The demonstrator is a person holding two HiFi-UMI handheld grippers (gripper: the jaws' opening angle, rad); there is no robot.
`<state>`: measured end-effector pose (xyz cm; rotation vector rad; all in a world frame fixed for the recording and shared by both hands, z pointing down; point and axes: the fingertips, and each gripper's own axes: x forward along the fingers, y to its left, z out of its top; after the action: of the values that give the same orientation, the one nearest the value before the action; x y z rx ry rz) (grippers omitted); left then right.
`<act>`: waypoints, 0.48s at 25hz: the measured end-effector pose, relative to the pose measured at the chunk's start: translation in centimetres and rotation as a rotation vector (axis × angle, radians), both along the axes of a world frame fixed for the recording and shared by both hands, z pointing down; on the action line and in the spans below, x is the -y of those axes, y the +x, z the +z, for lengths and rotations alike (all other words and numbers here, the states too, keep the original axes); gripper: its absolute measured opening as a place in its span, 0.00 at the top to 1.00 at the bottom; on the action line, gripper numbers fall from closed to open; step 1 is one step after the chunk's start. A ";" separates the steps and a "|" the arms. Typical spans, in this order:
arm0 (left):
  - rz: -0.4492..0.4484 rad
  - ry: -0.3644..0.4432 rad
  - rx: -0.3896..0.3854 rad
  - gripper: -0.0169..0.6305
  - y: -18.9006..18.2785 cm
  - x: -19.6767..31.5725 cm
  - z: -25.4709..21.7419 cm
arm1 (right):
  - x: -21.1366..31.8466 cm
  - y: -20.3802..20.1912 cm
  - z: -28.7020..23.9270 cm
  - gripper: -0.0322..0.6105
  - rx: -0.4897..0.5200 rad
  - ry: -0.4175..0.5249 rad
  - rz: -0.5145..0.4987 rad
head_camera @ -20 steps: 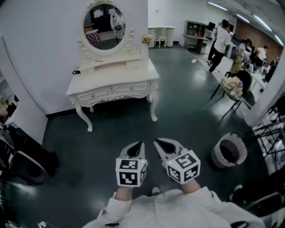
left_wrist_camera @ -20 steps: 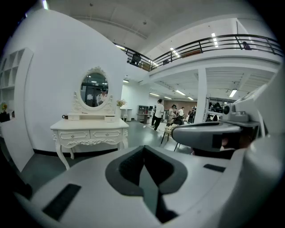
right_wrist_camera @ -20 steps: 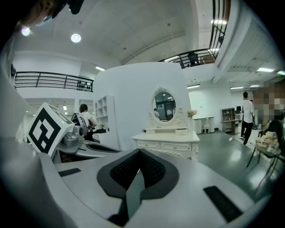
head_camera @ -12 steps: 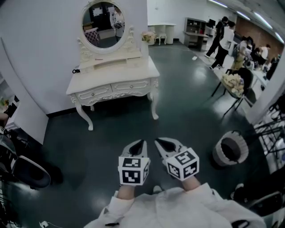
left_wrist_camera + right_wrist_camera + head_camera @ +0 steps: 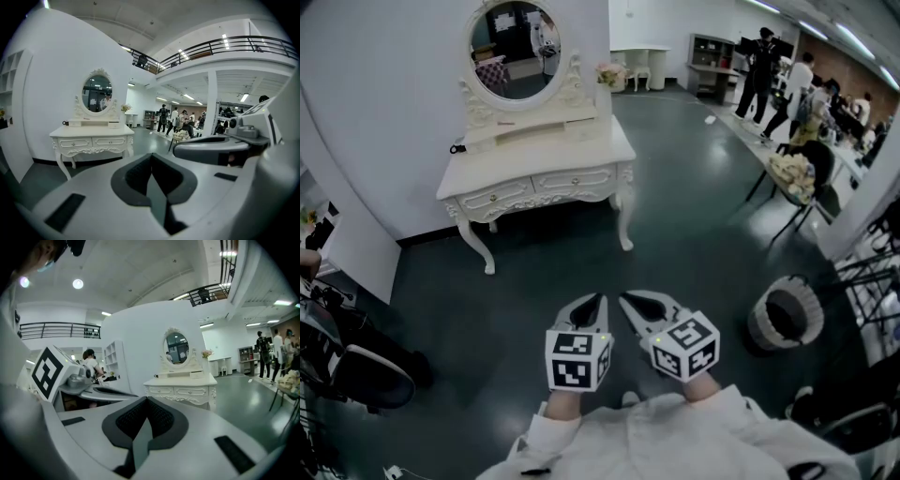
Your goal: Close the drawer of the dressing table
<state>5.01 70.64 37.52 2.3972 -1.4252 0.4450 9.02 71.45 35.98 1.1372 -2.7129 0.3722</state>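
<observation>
Presently two closed, empty hand-held grippers (image 5: 595, 302) (image 5: 628, 300) face one dressing table (image 5: 581, 155), seemingly two-drawered.

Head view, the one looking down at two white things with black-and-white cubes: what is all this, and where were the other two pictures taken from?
A person holds a tool in each hand. Each tool ends in a two-finger claw, and the patterned cube is part of it. The head view comes from a camera on the person's head and shows the left claw and the right claw. The other two pictures come from cameras riding on each tool, looking along its claw. Both claws are shut and hold nothing. Across the dark floor stands a white dressing table with an oval mirror. On it are flowers and a small dark object. Its two front drawers look shut from here.
</observation>
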 end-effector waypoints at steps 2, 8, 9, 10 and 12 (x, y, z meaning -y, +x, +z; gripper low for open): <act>0.024 0.018 -0.016 0.96 0.4 0.2 -0.1 | 0.4 0.3 -0.7 0.94 0.073 -0.001 0.002; 0.014 0.006 -0.015 0.96 1.3 1.5 0.9 | 2.3 1.8 0.6 0.94 0.077 -0.019 0.027; 0.012 0.006 -0.014 0.96 1.6 1.6 1.0 | 2.4 2.0 0.9 0.94 0.061 -0.017 0.025; 0.010 0.007 -0.014 0.96 1.8 1.7 1.1 | 2.5 2.3 1.1 0.94 0.044 -0.013 0.026; 0.010 0.006 -0.012 0.96 2.3 1.9 1.3 | 3.0 3.1 1.4 0.93 0.022 -0.002 0.040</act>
<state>7.31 68.73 38.79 2.4087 -1.4121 0.4284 12.09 68.45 37.36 1.1948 -2.7116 0.3956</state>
